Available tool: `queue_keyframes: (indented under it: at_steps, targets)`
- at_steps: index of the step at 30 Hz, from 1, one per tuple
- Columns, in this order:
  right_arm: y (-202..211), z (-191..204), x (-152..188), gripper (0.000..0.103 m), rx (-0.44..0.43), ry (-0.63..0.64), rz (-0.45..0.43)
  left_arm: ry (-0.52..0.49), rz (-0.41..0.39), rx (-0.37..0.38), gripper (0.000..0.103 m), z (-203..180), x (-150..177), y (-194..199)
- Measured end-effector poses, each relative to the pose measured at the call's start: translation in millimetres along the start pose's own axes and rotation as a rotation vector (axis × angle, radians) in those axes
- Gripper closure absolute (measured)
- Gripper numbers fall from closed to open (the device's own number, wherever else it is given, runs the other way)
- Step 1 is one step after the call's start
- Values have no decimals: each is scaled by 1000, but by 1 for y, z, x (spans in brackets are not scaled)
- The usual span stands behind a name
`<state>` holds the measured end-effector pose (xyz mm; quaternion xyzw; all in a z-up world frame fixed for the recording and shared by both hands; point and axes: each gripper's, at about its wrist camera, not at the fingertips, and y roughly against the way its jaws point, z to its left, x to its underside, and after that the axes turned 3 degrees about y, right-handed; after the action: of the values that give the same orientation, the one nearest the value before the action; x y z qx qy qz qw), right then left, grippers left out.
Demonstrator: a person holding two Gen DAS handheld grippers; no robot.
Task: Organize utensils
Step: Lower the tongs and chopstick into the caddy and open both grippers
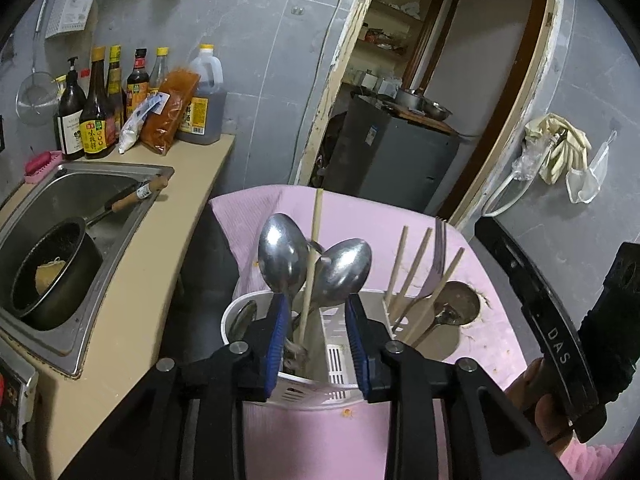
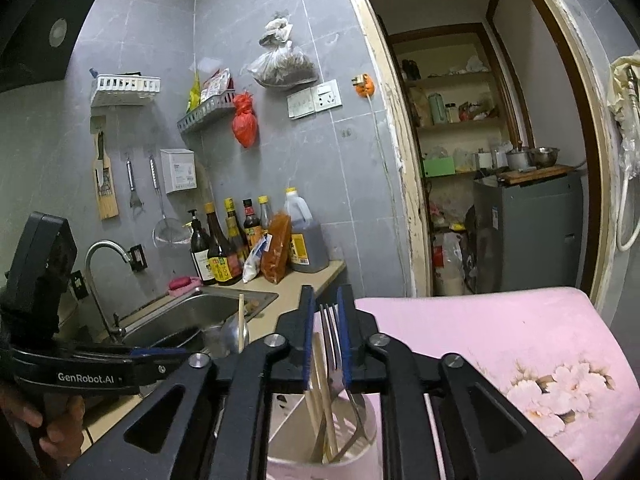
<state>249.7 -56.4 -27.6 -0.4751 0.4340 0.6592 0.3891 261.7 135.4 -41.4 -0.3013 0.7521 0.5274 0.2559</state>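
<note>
A white utensil holder point(image 1: 334, 360) stands on a pink cloth point(image 1: 360, 208). Two steel spoons point(image 1: 280, 252) and one chopstick point(image 1: 314, 240) stand in its left compartment. My left gripper point(image 1: 316, 304) is open around them, its blue pads clear of them. The right compartment holds several chopsticks point(image 1: 412, 264), a fork point(image 1: 438, 256) and a leaning spoon point(image 1: 456, 300). In the right wrist view the fork point(image 2: 330, 320) stands upright in the holder point(image 2: 372, 420) between the narrowly parted pads of my right gripper point(image 2: 326, 300), with a gap on its left side. The right gripper's body point(image 1: 556, 344) shows at the edge.
Left of the cloth is a beige counter point(image 1: 160, 264) with a steel sink point(image 1: 72, 184) holding a black pot point(image 1: 56, 272). Sauce bottles point(image 1: 96, 120) line the wall. A doorway with a grey fridge point(image 1: 396, 152) lies behind. A hand point(image 2: 60, 432) holds the left gripper's handle point(image 2: 80, 376).
</note>
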Motion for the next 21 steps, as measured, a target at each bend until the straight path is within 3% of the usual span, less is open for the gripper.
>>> queue_keyframes:
  at_steps: [12, 21]
  targets:
    - [59, -13, -14, 54, 99, -33, -5, -14, -93, -4, 51, -18, 5, 33]
    - [113, -41, -19, 26, 199, -63, 30, -37, -179, -11, 23, -46, 19, 63]
